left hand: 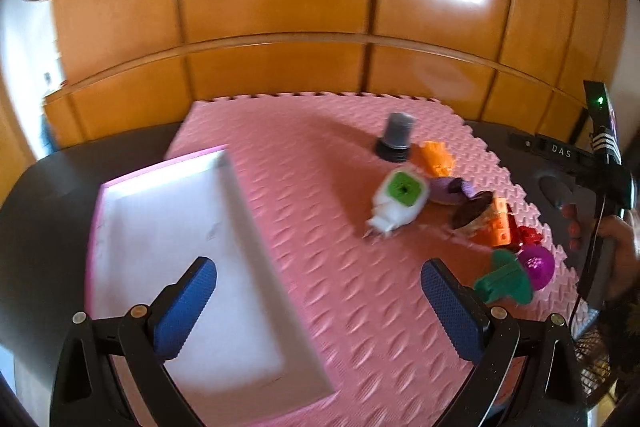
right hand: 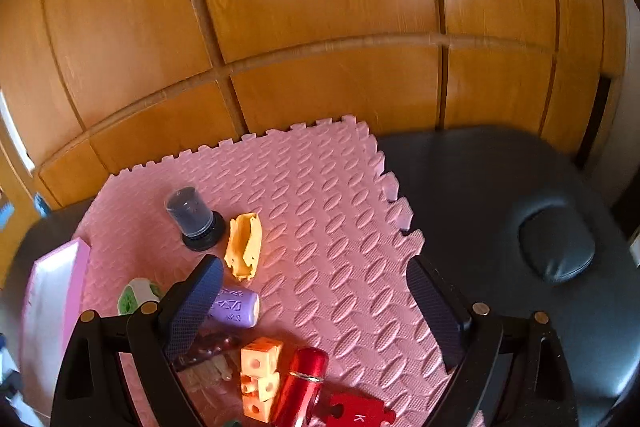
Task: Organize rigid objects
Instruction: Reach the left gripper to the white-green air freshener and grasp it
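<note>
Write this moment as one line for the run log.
left hand-held gripper: open, empty, over tray edge | right hand-held gripper: open, empty, over mat | toys: on mat, none in tray

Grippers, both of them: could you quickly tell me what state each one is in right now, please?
Left gripper: open, holding nothing, above the pink mat and tray.
Right gripper: open, holding nothing, above the toys.
</note>
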`<state>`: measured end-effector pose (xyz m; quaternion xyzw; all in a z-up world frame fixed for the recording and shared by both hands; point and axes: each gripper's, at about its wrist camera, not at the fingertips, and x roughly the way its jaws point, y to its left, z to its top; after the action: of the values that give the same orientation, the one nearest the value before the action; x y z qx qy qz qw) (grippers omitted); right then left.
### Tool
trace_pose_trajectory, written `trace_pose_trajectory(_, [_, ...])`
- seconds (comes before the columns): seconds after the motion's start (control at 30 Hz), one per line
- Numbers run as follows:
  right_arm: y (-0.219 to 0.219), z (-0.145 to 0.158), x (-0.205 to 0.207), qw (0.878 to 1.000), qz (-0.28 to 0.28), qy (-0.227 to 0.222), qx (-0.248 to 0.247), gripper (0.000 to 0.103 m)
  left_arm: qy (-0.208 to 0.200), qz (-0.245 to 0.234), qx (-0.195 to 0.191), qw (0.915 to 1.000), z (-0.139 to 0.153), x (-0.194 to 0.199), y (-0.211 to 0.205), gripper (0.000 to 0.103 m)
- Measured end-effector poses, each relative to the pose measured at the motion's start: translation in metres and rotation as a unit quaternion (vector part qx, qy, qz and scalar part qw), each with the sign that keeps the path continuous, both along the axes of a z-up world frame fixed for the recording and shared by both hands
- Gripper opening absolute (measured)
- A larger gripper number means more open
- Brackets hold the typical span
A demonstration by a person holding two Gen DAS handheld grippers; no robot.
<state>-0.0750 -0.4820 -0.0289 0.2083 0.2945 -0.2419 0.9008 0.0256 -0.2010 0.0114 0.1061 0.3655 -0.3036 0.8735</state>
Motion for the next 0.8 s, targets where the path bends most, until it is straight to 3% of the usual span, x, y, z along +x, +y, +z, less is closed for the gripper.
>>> trace_pose_trajectory(0.17, [-0.001,0.003,-0.004,1.0,-0.001,-0.012,0.014,0.094,0.003,-0.017,0.064,0.9978,-0.017,0.018,-0.049,0.103])
trace_pose_trajectory(0.27, [-0.005,0.002,-0.005,1.0,-0.002,-0.014,0.024,0.094,0.002,-0.045,0.083,0.9955,-0.028,0.024,-0.076,0.103])
trace_pose_trajectory(0.63, [-0.008,0.002,-0.004,0.999,0.0,-0.015,0.04,0.094,0.019,-0.096,0.114,0.9886,-0.059,0.057,-0.142,0.099])
trace_pose_trajectory(0.73, [-0.009,0.001,-0.004,0.999,0.0,-0.015,0.044,0.094,0.039,-0.107,0.116,0.9867,-0.073,0.066,-0.155,0.071])
trace_pose_trajectory(0.77, [-0.01,0.001,-0.004,0.999,0.0,-0.014,0.044,0.094,0.051,-0.111,0.113,0.9861,-0.075,0.068,-0.155,0.054])
trace_pose_trajectory(0.8, [-0.01,0.0,-0.004,0.999,-0.001,-0.014,0.045,0.094,0.057,-0.109,0.11,0.9862,-0.077,0.068,-0.156,0.052])
